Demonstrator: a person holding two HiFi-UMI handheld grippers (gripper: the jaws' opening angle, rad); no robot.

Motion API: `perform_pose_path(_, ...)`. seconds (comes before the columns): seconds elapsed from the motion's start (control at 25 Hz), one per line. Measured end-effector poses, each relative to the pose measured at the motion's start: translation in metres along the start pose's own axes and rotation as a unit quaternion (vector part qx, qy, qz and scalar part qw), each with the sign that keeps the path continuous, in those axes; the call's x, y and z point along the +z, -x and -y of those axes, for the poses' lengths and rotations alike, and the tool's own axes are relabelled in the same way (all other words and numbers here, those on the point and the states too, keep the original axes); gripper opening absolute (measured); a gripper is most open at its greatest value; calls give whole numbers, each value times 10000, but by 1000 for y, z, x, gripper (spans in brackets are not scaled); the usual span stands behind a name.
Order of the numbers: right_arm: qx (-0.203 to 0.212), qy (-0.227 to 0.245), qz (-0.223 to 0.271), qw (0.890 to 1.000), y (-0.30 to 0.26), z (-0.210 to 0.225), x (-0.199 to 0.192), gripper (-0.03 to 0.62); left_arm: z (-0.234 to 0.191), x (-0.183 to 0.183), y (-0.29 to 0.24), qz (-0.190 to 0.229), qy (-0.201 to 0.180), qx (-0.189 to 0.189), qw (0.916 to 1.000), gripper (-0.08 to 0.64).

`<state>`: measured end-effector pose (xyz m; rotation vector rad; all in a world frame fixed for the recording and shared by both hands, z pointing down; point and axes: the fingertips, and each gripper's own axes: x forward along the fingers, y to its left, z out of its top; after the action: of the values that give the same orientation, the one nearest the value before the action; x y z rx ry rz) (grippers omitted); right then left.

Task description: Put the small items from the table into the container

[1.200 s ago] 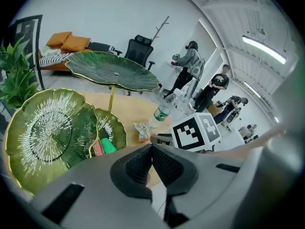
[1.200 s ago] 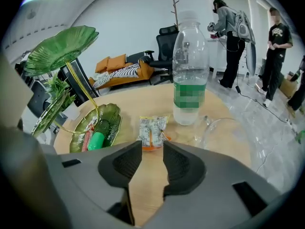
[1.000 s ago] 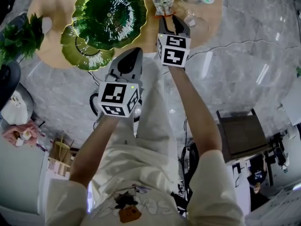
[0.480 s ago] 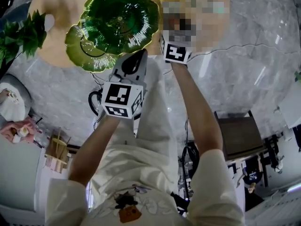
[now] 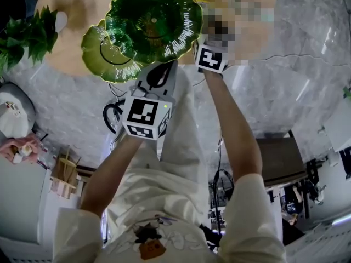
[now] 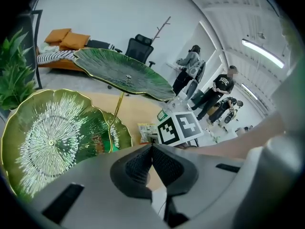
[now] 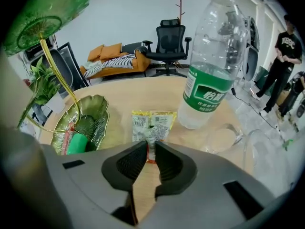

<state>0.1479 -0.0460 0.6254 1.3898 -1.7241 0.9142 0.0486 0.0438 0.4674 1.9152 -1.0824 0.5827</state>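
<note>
A small yellow-and-white snack packet [image 7: 151, 125] lies on the round wooden table [image 7: 124, 97]. My right gripper [image 7: 150, 155] is closing, and its pads pinch the packet's near red edge. In the head view only its marker cube [image 5: 211, 58] shows; a mosaic patch hides the jaws. The container is a green leaf-shaped tiered dish: the upper leaf [image 5: 153, 21] stands over the lower leaf [image 7: 81, 120], which holds a green item [image 7: 76, 143]. My left gripper [image 6: 152, 148] hangs shut and empty near the table's front edge, beside the lower leaf [image 6: 52, 137].
A clear water bottle with a green label [image 7: 214, 66] stands just right of the packet, with a glass [image 7: 224, 138] in front of it. A potted plant [image 5: 27, 37] sits at the table's left. Several people stand in the room behind.
My right gripper has moved forward and down onto the snack packet, where a mosaic patch now hides its jaws. The left gripper has kept its place.
</note>
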Motion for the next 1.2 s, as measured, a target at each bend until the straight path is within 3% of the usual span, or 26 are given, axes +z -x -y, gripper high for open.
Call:
perform_pose_path(0.28, 13, -169, 43, 9998, 4, 2, -3, 21, 0, 0, 5, 37, -40, -20, 10000, 8)
perform_pose_path(1.2, 29, -38, 299, 9995, 50, -7, 8, 9, 4, 7, 32, 118, -200, -112, 9997, 8)
